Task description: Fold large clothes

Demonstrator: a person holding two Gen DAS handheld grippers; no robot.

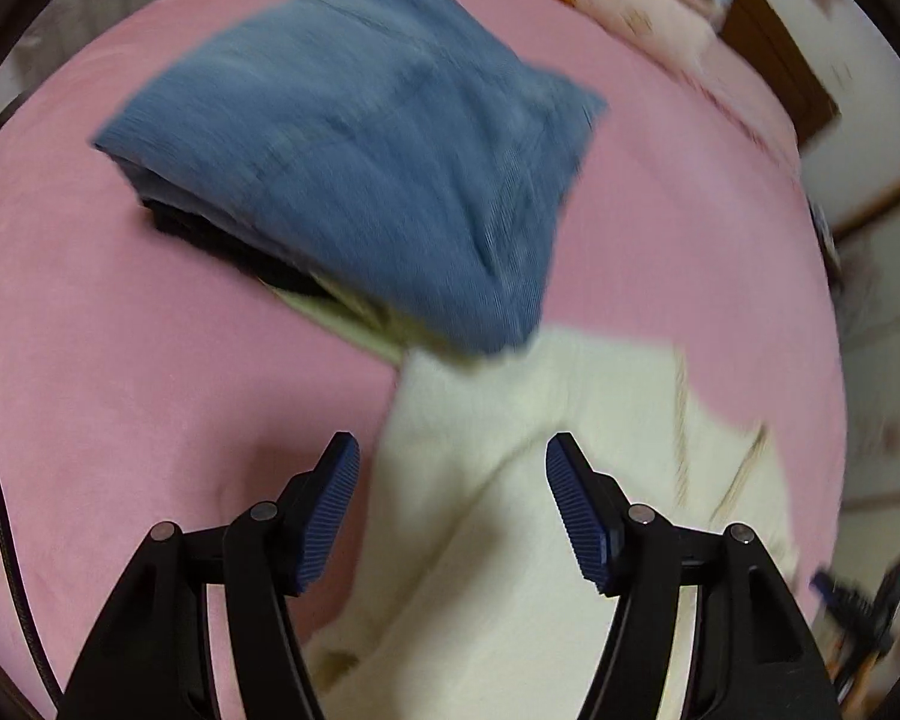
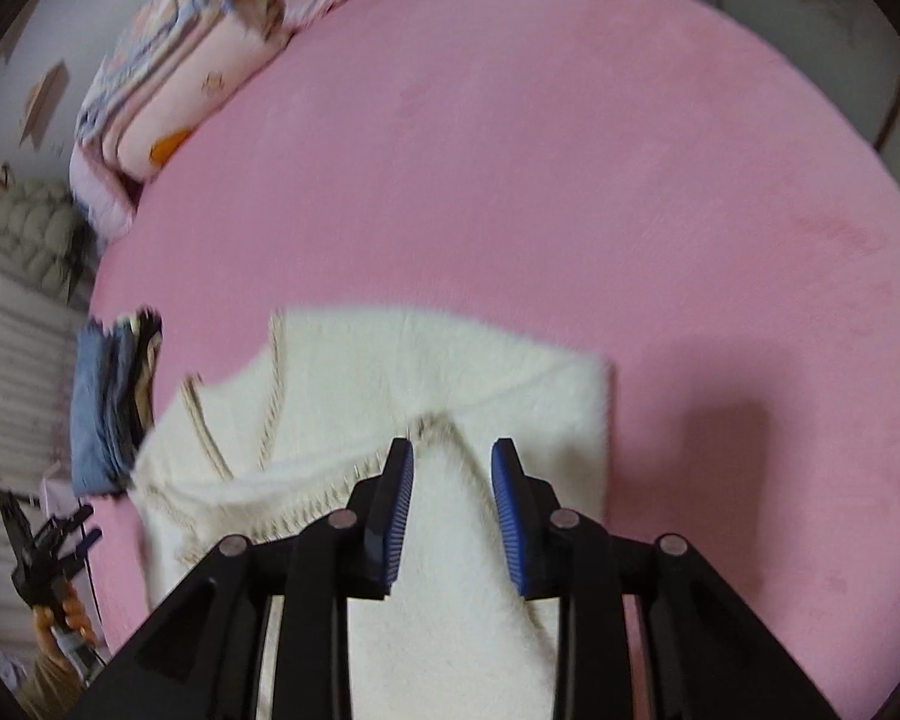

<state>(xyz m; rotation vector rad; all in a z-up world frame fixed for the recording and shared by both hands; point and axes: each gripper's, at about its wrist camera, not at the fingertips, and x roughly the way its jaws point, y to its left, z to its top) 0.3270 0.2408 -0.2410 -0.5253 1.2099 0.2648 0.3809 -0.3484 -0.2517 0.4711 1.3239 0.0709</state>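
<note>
Right wrist view shows the cream sweater [image 2: 390, 396], soft, fluffy and limp, on the bed [image 2: 630, 180] under both grippers' spread, empty jaws; pinching its trimmed edge looks best.

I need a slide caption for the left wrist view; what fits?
Open left gripper above a cream sweater on the pink bed, beside a stack topped by folded blue clothing.

The left gripper [image 1: 453, 504] has glossy black plastic arms with round silver rivets [image 1: 264, 511] at the joints. Its fingers [image 1: 330, 516] carry ribbed dark-blue pads. A black cable [image 1: 6, 540] runs down the left edge. The right gripper [image 2: 453, 510] is built the same: black linkage, silver rivets, blue ribbed pads [image 2: 510, 516].
</note>
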